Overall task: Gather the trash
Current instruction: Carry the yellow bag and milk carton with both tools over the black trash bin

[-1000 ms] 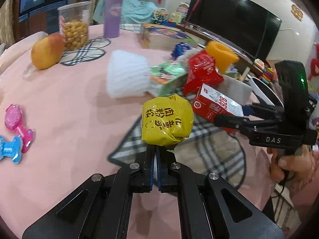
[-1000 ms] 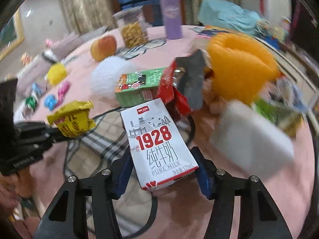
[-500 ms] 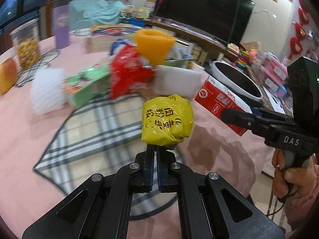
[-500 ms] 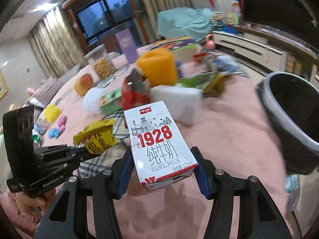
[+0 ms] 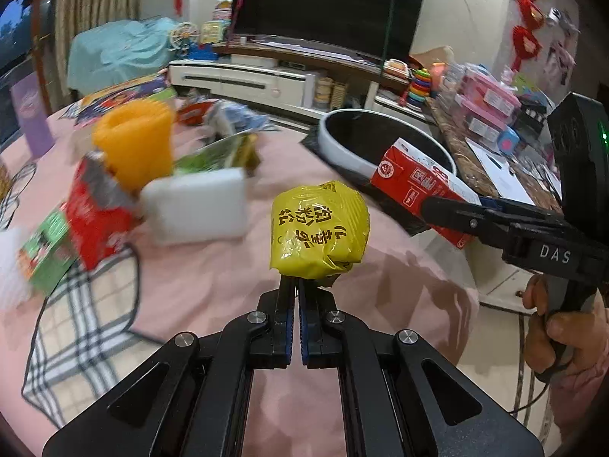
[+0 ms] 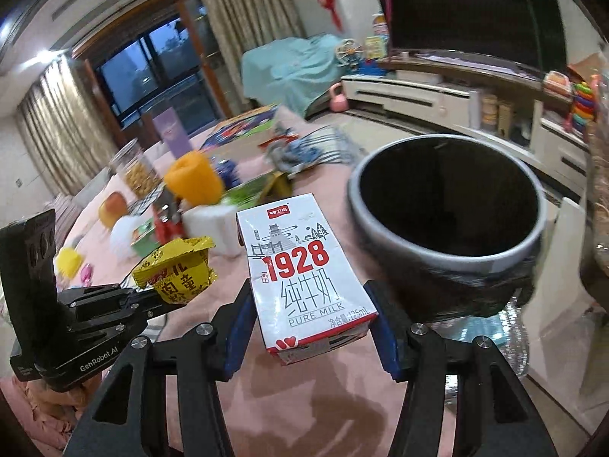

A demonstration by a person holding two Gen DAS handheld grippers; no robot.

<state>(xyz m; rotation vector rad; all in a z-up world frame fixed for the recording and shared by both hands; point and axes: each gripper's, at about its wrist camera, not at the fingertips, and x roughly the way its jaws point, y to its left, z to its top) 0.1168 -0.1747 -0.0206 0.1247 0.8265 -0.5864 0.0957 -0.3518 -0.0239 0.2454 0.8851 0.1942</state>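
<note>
My left gripper [image 5: 295, 285] is shut on a crumpled yellow wrapper [image 5: 319, 228] and holds it above the pink tablecloth [image 5: 213, 282]. My right gripper [image 6: 310, 304] is shut on a white and red 1928 milk carton [image 6: 300, 270], held in the air just left of a round grey trash bin [image 6: 449, 198] with a dark inside. In the left wrist view the carton [image 5: 418, 186] hangs in front of the bin [image 5: 342, 144], at the table's right edge. In the right wrist view the yellow wrapper [image 6: 179, 270] is to the left of the carton.
On the table lie an orange foam sleeve [image 5: 133, 141], a white foam block [image 5: 198, 205], a red packet [image 5: 95, 217], a green carton [image 5: 45, 251] and a checked mat [image 5: 87, 327]. A TV stand [image 5: 266, 76] and toy shelves [image 5: 487, 103] stand beyond the table edge.
Both grippers have swung to the right with their loads, from over the checked mat to the table's right edge. The trash bin has come into view close in front of the milk carton.
</note>
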